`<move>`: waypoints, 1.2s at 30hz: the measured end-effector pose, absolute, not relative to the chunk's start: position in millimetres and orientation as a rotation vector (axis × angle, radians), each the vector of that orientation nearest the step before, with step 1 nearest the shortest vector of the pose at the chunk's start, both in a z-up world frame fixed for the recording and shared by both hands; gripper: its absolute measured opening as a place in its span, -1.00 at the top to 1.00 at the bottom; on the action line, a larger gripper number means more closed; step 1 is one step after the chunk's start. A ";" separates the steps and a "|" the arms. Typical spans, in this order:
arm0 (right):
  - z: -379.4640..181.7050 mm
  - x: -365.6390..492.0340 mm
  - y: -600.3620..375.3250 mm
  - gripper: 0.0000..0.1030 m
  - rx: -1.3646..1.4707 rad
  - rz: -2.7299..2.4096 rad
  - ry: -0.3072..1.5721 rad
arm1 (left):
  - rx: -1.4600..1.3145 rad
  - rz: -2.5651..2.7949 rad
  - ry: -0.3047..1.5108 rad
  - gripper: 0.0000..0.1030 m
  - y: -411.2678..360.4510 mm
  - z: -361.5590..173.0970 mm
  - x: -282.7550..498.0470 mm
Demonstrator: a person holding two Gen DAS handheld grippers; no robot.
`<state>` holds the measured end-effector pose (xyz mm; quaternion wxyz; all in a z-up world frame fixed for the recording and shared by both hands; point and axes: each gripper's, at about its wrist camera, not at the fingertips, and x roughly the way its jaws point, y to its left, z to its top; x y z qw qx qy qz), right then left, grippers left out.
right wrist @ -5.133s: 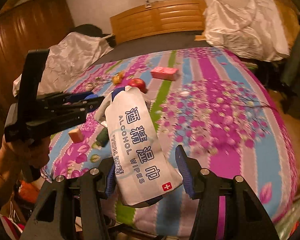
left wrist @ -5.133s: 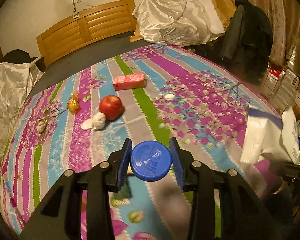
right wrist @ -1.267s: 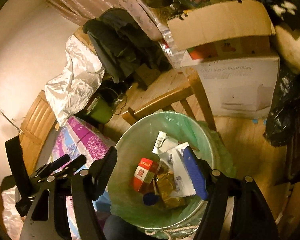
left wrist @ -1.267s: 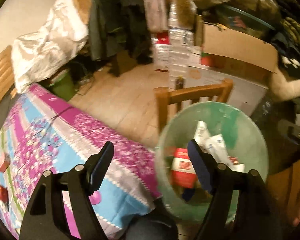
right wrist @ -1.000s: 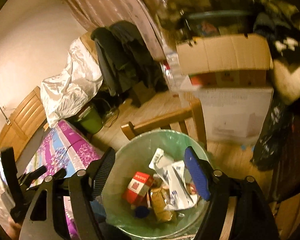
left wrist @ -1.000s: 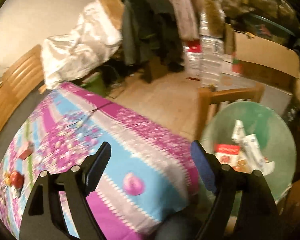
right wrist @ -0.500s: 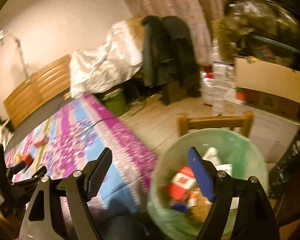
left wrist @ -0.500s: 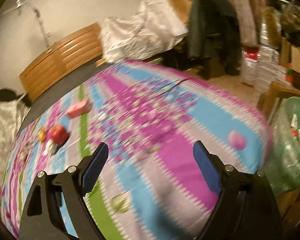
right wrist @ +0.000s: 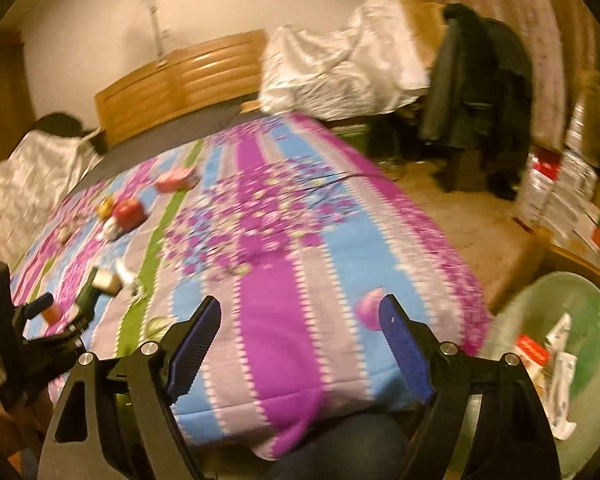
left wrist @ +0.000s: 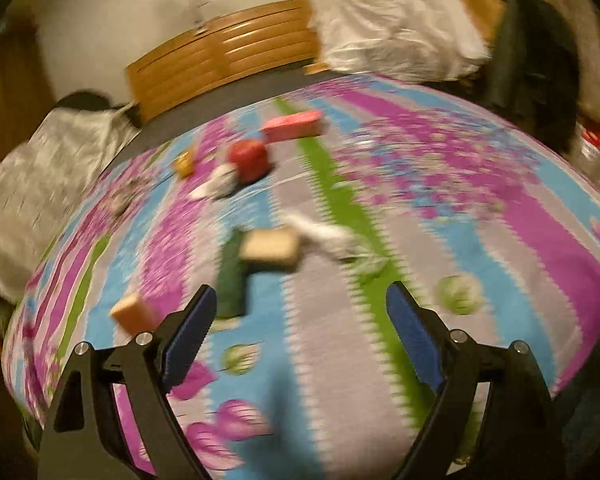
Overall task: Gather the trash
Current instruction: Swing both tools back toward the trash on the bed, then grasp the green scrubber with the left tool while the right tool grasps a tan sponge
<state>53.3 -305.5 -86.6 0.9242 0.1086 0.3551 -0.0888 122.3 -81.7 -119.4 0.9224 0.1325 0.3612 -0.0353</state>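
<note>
Bedspread items (left wrist: pixel 268 246) motion-blurred; trash bin (right wrist: pixel 588 304) cut off by edge.

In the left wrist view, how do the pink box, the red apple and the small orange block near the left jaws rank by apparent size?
Largest to smallest, as they look:
1. pink box
2. red apple and orange block, too alike to rank; the block lies nearer the camera and the picture is blurred, so true sizes are unsure.

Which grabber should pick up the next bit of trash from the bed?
Probably the left gripper. It is open and points at the brown block and green piece just ahead. The right gripper, also open, faces bare bedspread.
</note>
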 end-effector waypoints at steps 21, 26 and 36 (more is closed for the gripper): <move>-106.9 141.1 -200.0 -0.60 0.060 0.113 0.823 | 0.169 -0.081 0.874 0.79 -14.4 -163.8 200.1; -102.6 171.1 -158.5 -0.51 -0.069 0.278 0.769 | 0.118 -0.047 0.817 0.81 -1.0 -142.8 165.9; -141.8 235.7 -25.9 -0.20 -0.618 0.629 0.711 | 0.060 0.024 0.815 0.81 31.4 -122.4 113.8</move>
